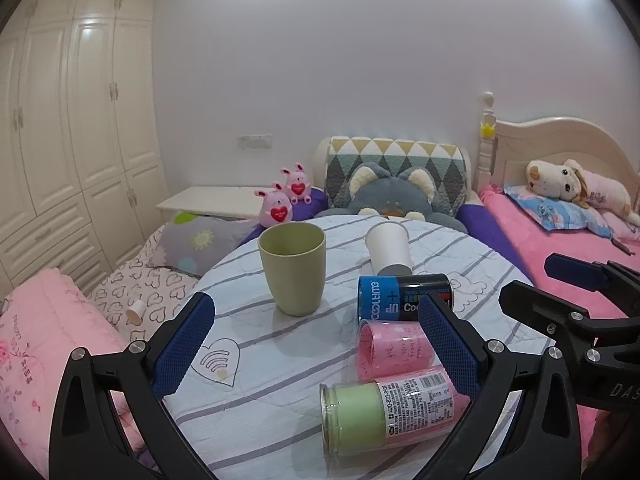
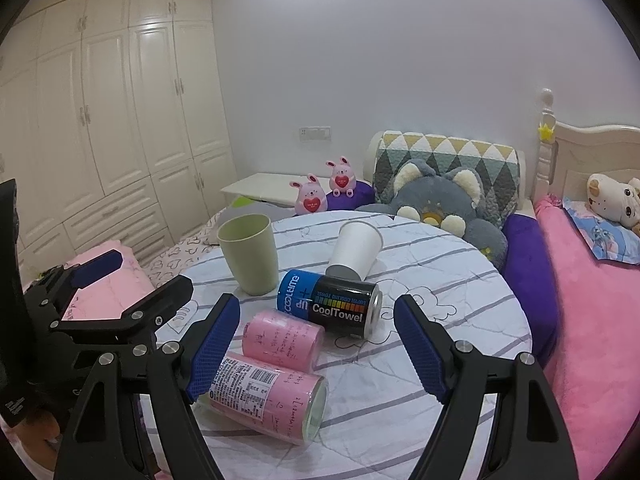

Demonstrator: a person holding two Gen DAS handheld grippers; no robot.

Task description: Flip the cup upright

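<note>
A light green cup [image 1: 292,270] stands upright, mouth up, on the round striped table [image 1: 256,364]; it also shows in the right wrist view [image 2: 249,253]. A white paper cup [image 1: 389,249] lies tilted behind the cans, also in the right wrist view [image 2: 355,250]. My left gripper [image 1: 316,348] is open and empty, in front of the green cup. My right gripper [image 2: 316,350] is open and empty, over the lying cans. Each gripper appears at the edge of the other's view.
A black and blue CoolTowel can [image 2: 330,307], a pink roll [image 2: 283,338] and a clear jar with pink lining [image 2: 269,396] lie on their sides at the table's front. Beds with plush toys [image 2: 438,200] surround the table. A wardrobe [image 1: 76,120] stands on the left.
</note>
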